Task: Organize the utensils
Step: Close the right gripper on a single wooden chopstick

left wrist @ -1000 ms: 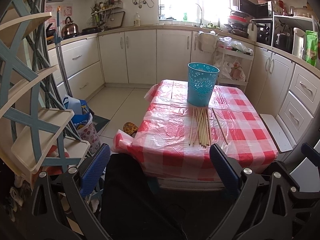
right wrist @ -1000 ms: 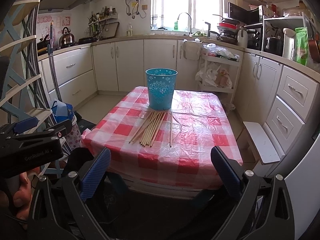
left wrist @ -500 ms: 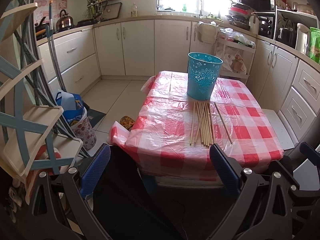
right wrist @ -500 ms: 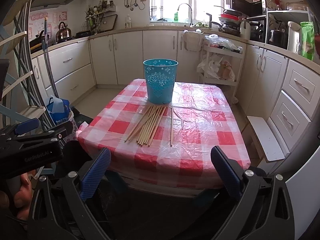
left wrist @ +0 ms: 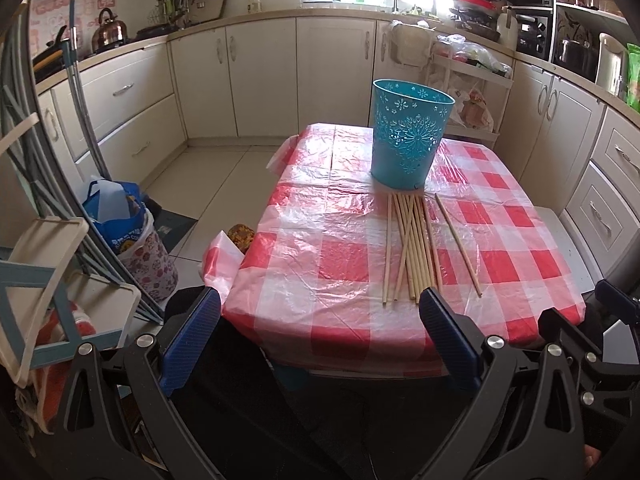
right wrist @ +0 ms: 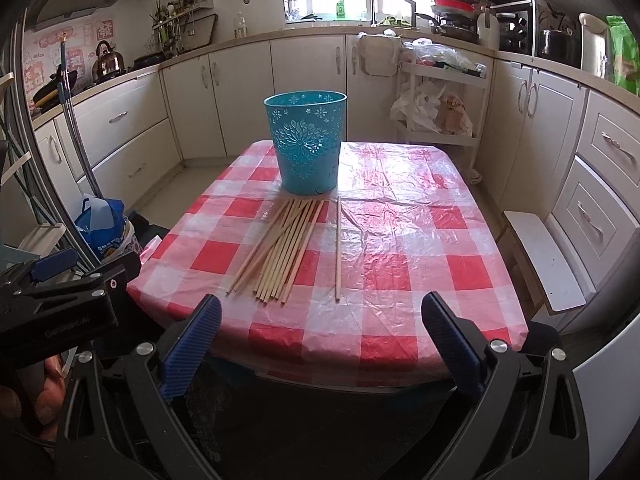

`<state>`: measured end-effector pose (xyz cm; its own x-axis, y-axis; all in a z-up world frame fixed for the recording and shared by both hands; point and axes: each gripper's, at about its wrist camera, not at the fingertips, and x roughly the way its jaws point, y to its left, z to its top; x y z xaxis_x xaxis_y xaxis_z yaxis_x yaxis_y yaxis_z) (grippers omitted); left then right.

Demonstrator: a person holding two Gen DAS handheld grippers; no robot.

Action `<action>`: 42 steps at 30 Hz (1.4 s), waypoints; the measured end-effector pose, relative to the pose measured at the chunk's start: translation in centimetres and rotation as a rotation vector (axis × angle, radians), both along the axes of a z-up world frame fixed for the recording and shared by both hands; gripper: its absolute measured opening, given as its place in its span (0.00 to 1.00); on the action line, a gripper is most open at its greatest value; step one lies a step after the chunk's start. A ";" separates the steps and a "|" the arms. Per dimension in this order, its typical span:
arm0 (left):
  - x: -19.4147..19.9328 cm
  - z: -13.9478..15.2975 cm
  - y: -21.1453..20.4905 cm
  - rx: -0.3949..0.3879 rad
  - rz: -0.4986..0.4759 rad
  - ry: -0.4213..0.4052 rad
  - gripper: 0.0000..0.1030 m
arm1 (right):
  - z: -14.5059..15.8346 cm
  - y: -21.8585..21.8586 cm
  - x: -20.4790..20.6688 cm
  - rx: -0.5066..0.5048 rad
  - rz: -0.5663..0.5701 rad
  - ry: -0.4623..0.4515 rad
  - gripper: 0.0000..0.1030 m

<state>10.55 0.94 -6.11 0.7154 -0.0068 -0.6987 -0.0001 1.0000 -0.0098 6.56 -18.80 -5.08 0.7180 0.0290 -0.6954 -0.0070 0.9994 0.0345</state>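
Note:
A pile of several wooden chopsticks (left wrist: 414, 246) lies on the red-checked table (left wrist: 320, 264), just in front of a teal perforated bucket (left wrist: 408, 136). One chopstick (left wrist: 458, 244) lies apart on the right. The right wrist view shows the pile (right wrist: 282, 246), the lone chopstick (right wrist: 338, 248) and the bucket (right wrist: 306, 146). My left gripper (left wrist: 320, 316) is open and empty, short of the table's near edge. My right gripper (right wrist: 320, 320) is open and empty, also short of the near edge. The left gripper's body (right wrist: 60, 300) shows at the left of the right wrist view.
A shelf rack (left wrist: 48, 248) and a blue bag in a floral bin (left wrist: 120, 224) stand on the floor at the left. A white stool (right wrist: 544, 260) stands to the right of the table. Kitchen cabinets (left wrist: 332, 76) line the back and sides.
Both grippers have moved closer to the table and look down on it more. The chopsticks and bucket have not moved. Both grippers stay open.

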 end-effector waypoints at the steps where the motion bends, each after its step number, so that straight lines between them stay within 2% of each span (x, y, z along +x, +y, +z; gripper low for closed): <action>1: 0.6 -0.4 0.0 0.000 -0.001 0.006 0.93 | -0.4 -0.2 0.6 0.004 -0.004 0.010 0.93; 7: 4.3 -2.1 -0.1 -0.033 -0.022 0.031 0.93 | -2.4 -1.3 4.3 0.012 -0.036 0.052 0.93; 14: 9.0 -3.5 -0.9 -0.024 -0.032 0.063 0.93 | -4.1 -2.5 9.0 0.018 -0.031 0.078 0.92; 15: 9.5 -3.7 -1.1 -0.025 -0.037 0.065 0.93 | -4.5 -2.4 9.7 0.014 -0.024 0.086 0.88; 16: 10.1 -3.9 -1.3 -0.025 -0.044 0.066 0.93 | -4.9 -2.4 10.4 0.011 -0.015 0.099 0.79; 19: 11.7 -4.4 -2.2 -0.023 -0.077 0.069 0.93 | -6.4 -2.3 12.5 0.013 0.011 0.143 0.67; 22: 13.5 -5.0 -3.3 0.001 -0.106 0.068 0.93 | -7.5 -2.0 14.3 0.004 0.032 0.166 0.58; 25: 15.1 -5.8 -4.4 0.021 -0.136 0.078 0.91 | -8.3 -1.8 16.1 -0.011 0.043 0.178 0.54; 27: 16.6 -6.4 -5.1 0.030 -0.151 0.090 0.88 | -8.6 -1.8 17.3 -0.022 0.041 0.184 0.54; 31: 19.1 -7.6 -6.1 0.011 -0.189 0.122 0.77 | -9.5 -2.0 19.5 -0.029 0.042 0.200 0.44; 37: 21.1 -9.1 -7.8 0.039 -0.237 0.151 0.66 | -11.0 -2.0 21.5 -0.047 0.071 0.234 0.29; 38: 21.4 -9.3 -7.9 0.039 -0.244 0.154 0.62 | -11.0 -2.0 21.6 -0.045 0.078 0.225 0.28; 40: 21.8 -9.7 -8.2 0.026 -0.266 0.165 0.54 | -11.1 -1.9 21.8 -0.045 0.094 0.222 0.18; 41: 22.0 -10.0 -8.3 0.029 -0.273 0.173 0.43 | -11.1 -1.9 21.8 -0.039 0.101 0.223 0.14; 42: 22.1 -10.2 -8.4 0.026 -0.284 0.183 0.28 | -11.1 -1.9 21.8 -0.035 0.104 0.225 0.09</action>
